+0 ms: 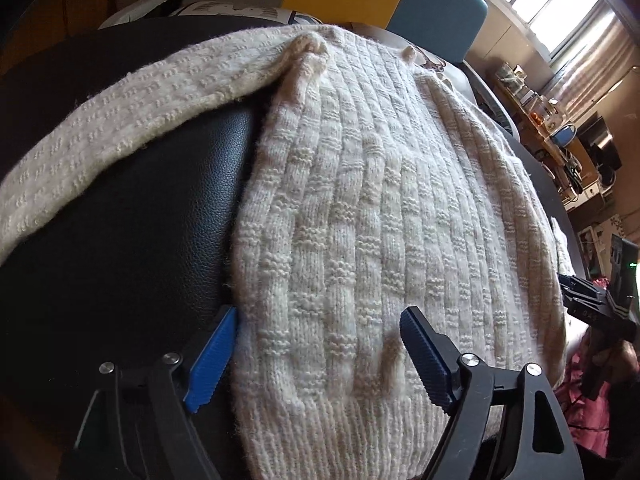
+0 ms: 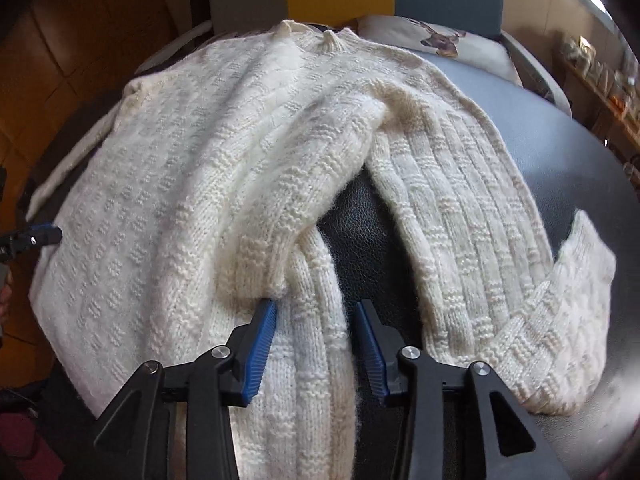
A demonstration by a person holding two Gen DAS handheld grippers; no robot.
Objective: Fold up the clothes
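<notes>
On the black leather surface (image 1: pixel 160 208):
- cream knit sweater (image 1: pixel 380 208), spread flat, sleeves out
- left gripper (image 1: pixel 316 344), fingers apart over hem
- right gripper (image 2: pixel 316 336), fingers apart astride sweater's side edge

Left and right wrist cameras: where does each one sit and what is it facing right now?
Left wrist: rides the left gripper, open at the hem of the cream knitted sweater on the black leather surface; right gripper at the right edge.
Right wrist: rides the right gripper, open over the sweater's hem; left gripper at the left edge.
Shared: sweater, black surface, each other's gripper.
</notes>
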